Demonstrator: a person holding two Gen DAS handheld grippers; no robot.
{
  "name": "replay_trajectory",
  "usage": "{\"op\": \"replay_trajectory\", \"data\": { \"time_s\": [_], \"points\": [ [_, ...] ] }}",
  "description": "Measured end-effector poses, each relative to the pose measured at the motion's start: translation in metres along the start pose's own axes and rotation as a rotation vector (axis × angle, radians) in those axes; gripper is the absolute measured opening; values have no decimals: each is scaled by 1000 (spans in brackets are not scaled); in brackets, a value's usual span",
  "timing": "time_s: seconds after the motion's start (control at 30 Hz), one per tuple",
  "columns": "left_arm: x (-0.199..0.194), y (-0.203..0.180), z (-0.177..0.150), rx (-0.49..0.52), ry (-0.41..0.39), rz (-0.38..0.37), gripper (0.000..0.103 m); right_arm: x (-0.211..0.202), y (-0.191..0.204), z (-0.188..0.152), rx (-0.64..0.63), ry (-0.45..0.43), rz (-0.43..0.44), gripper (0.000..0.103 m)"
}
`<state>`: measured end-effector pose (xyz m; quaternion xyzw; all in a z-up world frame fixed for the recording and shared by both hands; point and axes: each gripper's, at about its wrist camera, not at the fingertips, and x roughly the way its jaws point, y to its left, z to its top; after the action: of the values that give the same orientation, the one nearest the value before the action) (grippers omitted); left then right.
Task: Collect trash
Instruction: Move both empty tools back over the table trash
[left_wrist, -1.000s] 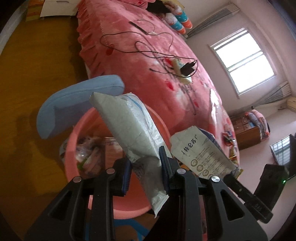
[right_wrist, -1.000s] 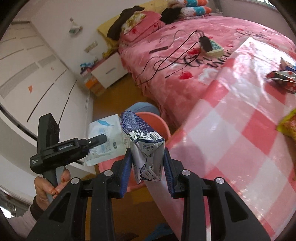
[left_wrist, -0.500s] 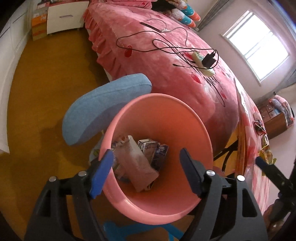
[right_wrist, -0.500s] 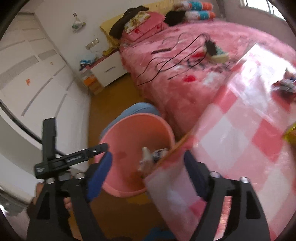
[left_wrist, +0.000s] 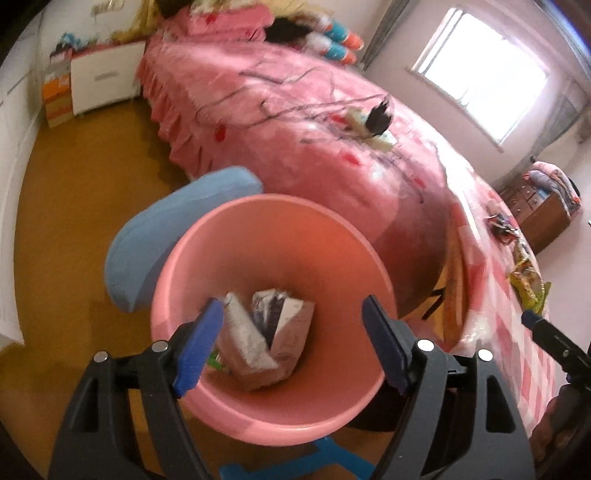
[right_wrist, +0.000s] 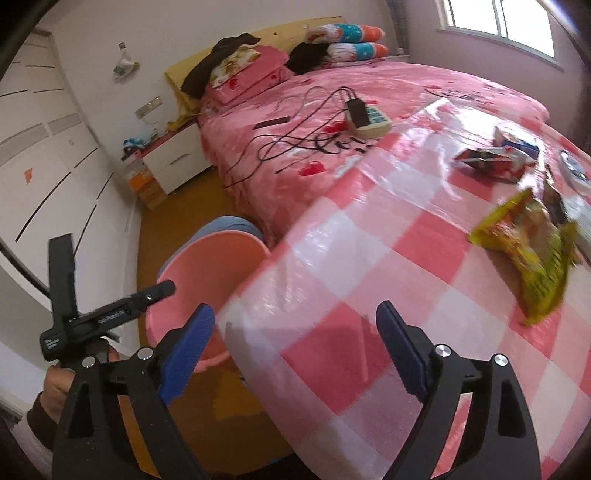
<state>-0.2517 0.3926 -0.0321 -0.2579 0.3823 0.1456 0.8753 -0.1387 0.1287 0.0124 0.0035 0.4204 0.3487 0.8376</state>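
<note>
On the checked worktop, ahead and to the right of the right gripper, lies the yellow-green snack wrapper, its long axis running away from the gripper and slightly rightward, the near end closest to the gripper. Farther back on the same cloth sits a crumpled red-and-white wrapper, with at least one more piece near the right edge, too cut off to count. That makes two clear wrappers left, possibly more. The right gripper is the nearer one, I judge; its jaws are opening wide, with nothing between them but bare cloth.

The pink bin stands on the floor off the worktop's left corner, directly under the left gripper, whose jaws are also spread wide and empty. Inside the bin rest two larger packets leaning on each other, plus smaller scraps beneath that I cannot count. One blue cushioned seat sits just behind the bin, and one bed beyond it carries cables and a power strip.

The next reach, as I judge it, goes forward and right across the cloth.
</note>
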Motion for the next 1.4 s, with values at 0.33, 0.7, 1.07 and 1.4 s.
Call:
{"op": "replay_trajectory", "data": {
  "time_s": [0.33, 0.7, 1.07, 1.4],
  "points": [
    [-18, -54, -16, 180, -151, -55, 83, -28, -21, -27, 30, -63, -59, 89],
    [2, -86, -33, 268, 40, -5, 83, -68, -45, -52, 19, -165, -161, 96],
    [-14, -132, -50, 439, 36, -114, 83, -85, -63, -66, 87, -132, -227, 98],
    [-16, -170, -46, 508, 83, -192, 83, -102, -87, -80, 158, -98, -274, 98]
  ]
}}
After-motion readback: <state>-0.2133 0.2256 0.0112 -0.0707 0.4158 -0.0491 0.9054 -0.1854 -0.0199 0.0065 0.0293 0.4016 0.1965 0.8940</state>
